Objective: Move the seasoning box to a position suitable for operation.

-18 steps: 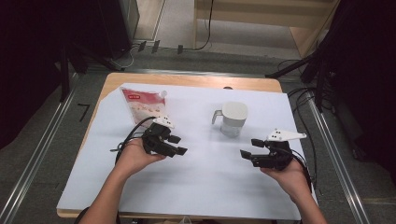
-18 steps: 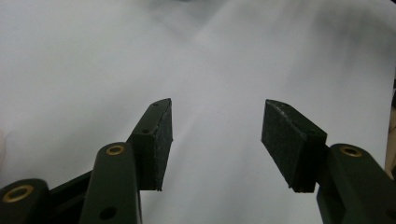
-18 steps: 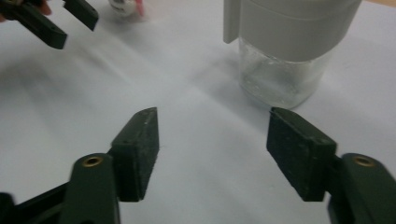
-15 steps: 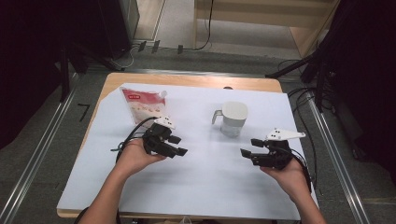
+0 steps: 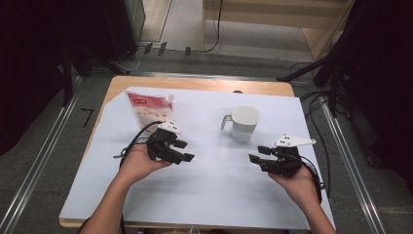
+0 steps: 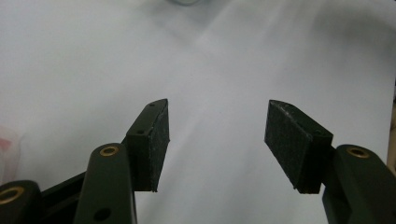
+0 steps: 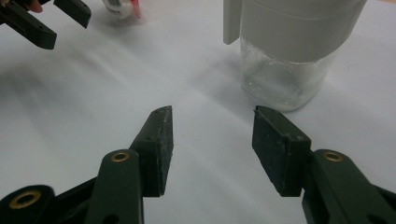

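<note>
A white-lidded clear jar [image 5: 242,124] with a side handle stands on the white sheet at centre right; in the right gripper view the jar [image 7: 289,51] is just ahead and to the right of the jaws. A red and white spouted pouch [image 5: 146,109] lies at the back left. My left gripper [image 5: 185,150] hovers in front of the pouch, pointing right, open and empty [image 6: 218,109]. My right gripper [image 5: 257,154] sits to the front right of the jar, pointing left, also open with nothing between its pads [image 7: 213,112].
The white sheet [image 5: 214,190] covers a wooden table [image 5: 195,83]. The left gripper [image 7: 46,18] and the pouch's spout [image 7: 120,7] appear far off in the right gripper view. Cables lie on the floor behind the table and at its right.
</note>
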Demonstrator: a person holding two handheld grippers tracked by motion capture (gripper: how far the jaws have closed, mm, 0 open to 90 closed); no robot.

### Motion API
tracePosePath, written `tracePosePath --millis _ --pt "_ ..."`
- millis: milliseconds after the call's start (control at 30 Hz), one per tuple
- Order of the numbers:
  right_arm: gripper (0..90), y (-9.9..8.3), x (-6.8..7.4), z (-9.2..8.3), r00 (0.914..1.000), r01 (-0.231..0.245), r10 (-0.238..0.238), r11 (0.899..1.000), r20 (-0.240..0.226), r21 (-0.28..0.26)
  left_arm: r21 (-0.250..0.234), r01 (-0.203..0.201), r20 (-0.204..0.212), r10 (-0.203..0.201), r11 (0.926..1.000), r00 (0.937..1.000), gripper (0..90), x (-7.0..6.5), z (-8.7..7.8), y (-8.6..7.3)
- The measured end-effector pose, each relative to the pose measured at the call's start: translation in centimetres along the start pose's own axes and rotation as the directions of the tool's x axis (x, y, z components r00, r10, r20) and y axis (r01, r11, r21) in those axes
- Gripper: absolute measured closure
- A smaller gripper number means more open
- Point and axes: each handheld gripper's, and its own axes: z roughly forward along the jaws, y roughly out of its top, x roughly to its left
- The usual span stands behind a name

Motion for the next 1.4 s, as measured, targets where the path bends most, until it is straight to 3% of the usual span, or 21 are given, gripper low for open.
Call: tracePosePath --millis 233,700,900,1100,1333,1400 --pt "40.8 0.1 -0.2 0.0 0.999 0.005 -0.005 1.0 0.044 -0.003 0.009 0.0 -0.007 0.0 1.0 1.0 41.2 0.2 -0.4 -0.1" --pt "38.9 0.6 -0.2 -0.4 0.9938 -0.043 0.045 0.999 0.102 -0.022 -0.007 0.0 -0.009 0.0 1.0 1.0 39.2 0.3 -0.9 -0.2" --pt "30.0 0.7 -0.6 -0.1 0.9883 -0.052 0.058 0.998 0.141 -0.039 -0.007 0.002 -0.014 -0.002 1.0 0.9999 39.1 0.0 -1.0 -0.3" --pt "34.5 0.9 -0.8 -0.3 0.9853 -0.076 0.086 0.995 0.148 -0.069 -0.003 0.004 -0.021 -0.004 1.0 0.9998 39.1 -0.1 -1.3 -0.5" --pt "28.7 1.1 -0.9 0.3 0.9835 -0.099 0.105 0.994 0.147 -0.048 0.001 0.015 -0.026 -0.015 0.9999 0.9996 39.1 -0.1 -1.5 -0.8" --pt "25.4 1.2 -1.0 0.3 0.9793 -0.094 0.1 0.995 0.176 -0.042 -0.008 0.013 -0.022 -0.013 0.9999 0.9997 39.1 -0.1 -1.5 -0.8"
